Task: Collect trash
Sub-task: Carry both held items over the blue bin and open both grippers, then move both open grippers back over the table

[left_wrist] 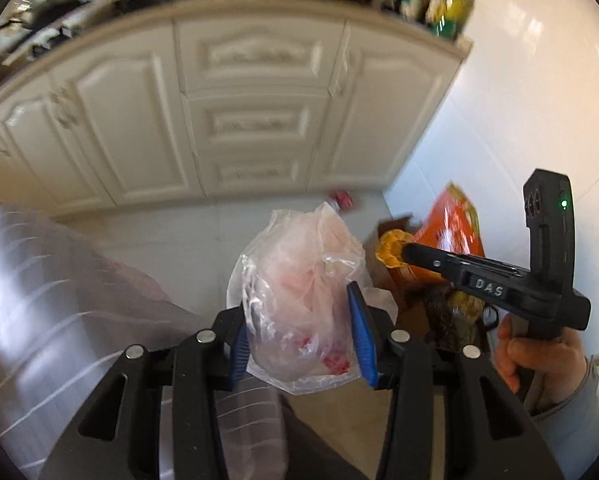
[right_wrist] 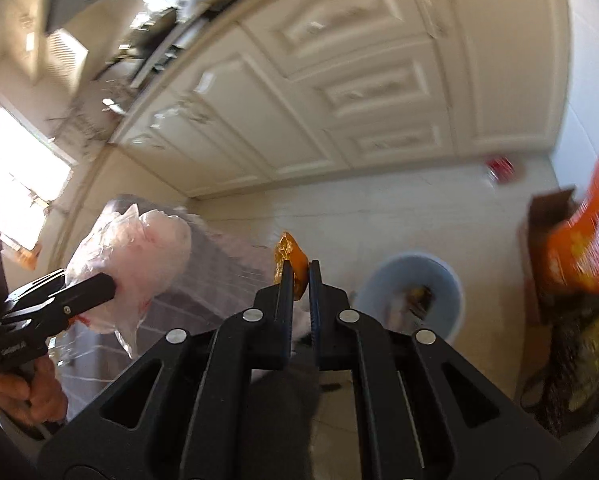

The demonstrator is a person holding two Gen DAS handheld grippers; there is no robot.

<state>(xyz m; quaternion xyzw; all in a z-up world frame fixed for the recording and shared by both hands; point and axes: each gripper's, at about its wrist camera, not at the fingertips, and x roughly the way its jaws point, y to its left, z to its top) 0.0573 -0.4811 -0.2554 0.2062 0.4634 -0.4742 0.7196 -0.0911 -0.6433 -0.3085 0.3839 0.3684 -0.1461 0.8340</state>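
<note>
The left gripper (left_wrist: 301, 328) is seen closed on a crumpled clear plastic bag (left_wrist: 299, 280) with pinkish and red contents; its blue fingers (left_wrist: 361, 332) press the bag from both sides, and the bag bulges out ahead of the tips. In the right wrist view the same bag (right_wrist: 131, 264) is held up at the left, above a translucent striped sheet (right_wrist: 203, 280) whose nature cannot be told.

The right gripper (right_wrist: 299, 276) is closed tight on a small crumpled orange wrapper (right_wrist: 289, 258), which stands up between and above the fingertips. In the left wrist view that wrapper (left_wrist: 391, 250) is seen at the tip of the right gripper (left_wrist: 405, 254), held by a person's hand (left_wrist: 539, 356) at the lower right, with a grey sleeve behind it.

Both items are held off the floor (right_wrist: 379, 208), which is pale and tiled. On the floor, ahead of the right gripper, a pale blue round bin (right_wrist: 411, 292) stands with scraps inside. To the right of it an orange printed bag (right_wrist: 579, 248) and a brown cardboard box (right_wrist: 547, 216) are noted, with dark bagged material below them. A small red item (right_wrist: 499, 168) lies at the foot of the cream cabinets (left_wrist: 259, 120). Bottles and packets (left_wrist: 431, 0) stand on the worktop (left_wrist: 319, 10) above; they are blurred.
</note>
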